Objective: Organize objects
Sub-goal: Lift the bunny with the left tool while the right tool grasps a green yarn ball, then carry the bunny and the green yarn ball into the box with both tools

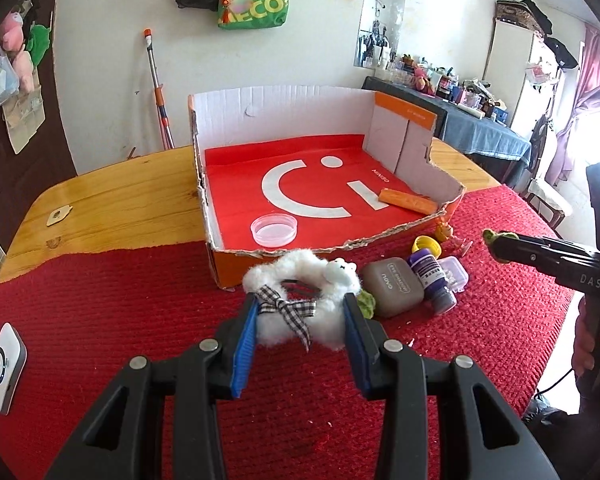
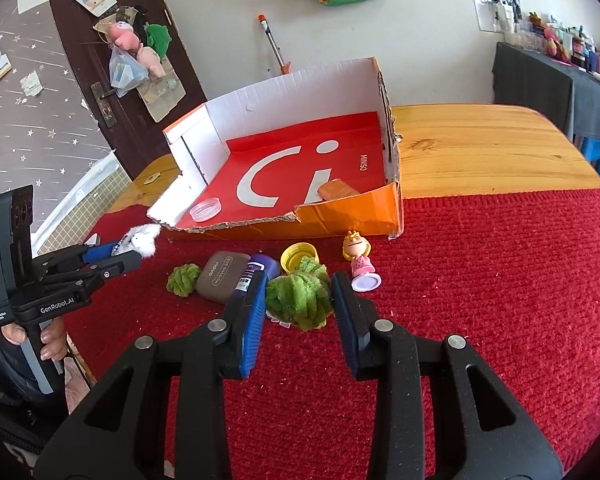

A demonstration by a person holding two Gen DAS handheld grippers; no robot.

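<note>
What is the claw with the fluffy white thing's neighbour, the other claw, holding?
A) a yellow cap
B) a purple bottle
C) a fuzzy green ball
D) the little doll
C: in the right wrist view the right gripper has its blue pads pressed on the fuzzy green ball, while the yellow cap, the purple bottle and the little doll lie on the red cloth.

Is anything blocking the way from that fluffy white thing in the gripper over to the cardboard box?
Nothing visible does. The left gripper holds the fluffy white scrunchie just in front of the box, whose torn front wall is low. Inside, the clear lid and orange bar leave most of the red floor bare.
</note>
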